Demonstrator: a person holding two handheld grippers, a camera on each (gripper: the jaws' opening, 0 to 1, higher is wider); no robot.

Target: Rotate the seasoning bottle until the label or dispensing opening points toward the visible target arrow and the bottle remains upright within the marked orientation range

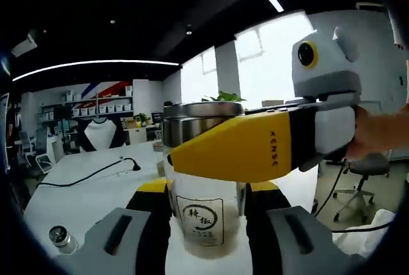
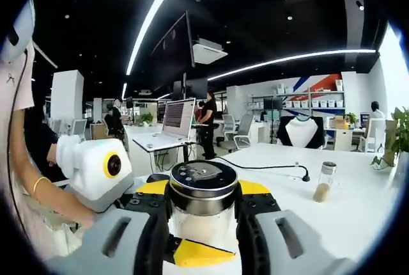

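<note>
The seasoning bottle [image 1: 204,220] is clear glass with a white label of dark characters facing the left gripper view, and powder lies at its bottom. It stands upright. My left gripper [image 1: 206,192] is shut on the glass body, one yellow-tipped finger on each side. The right gripper's yellow finger [image 1: 236,150] crosses from the right just under the metal lid [image 1: 192,118]. In the right gripper view, my right gripper [image 2: 203,192] is shut around the bottle's top, with the holed lid [image 2: 203,179] between its fingers. The left gripper's yellow fingertip [image 2: 198,254] shows below.
The white table [image 1: 96,192] carries a black cable [image 1: 96,172] and a small jar [image 1: 62,238] lying near the left. A second spice bottle [image 2: 324,182] stands at the right. A laptop [image 2: 176,118] sits on a far desk, with an office chair [image 1: 364,172] beyond the table's edge.
</note>
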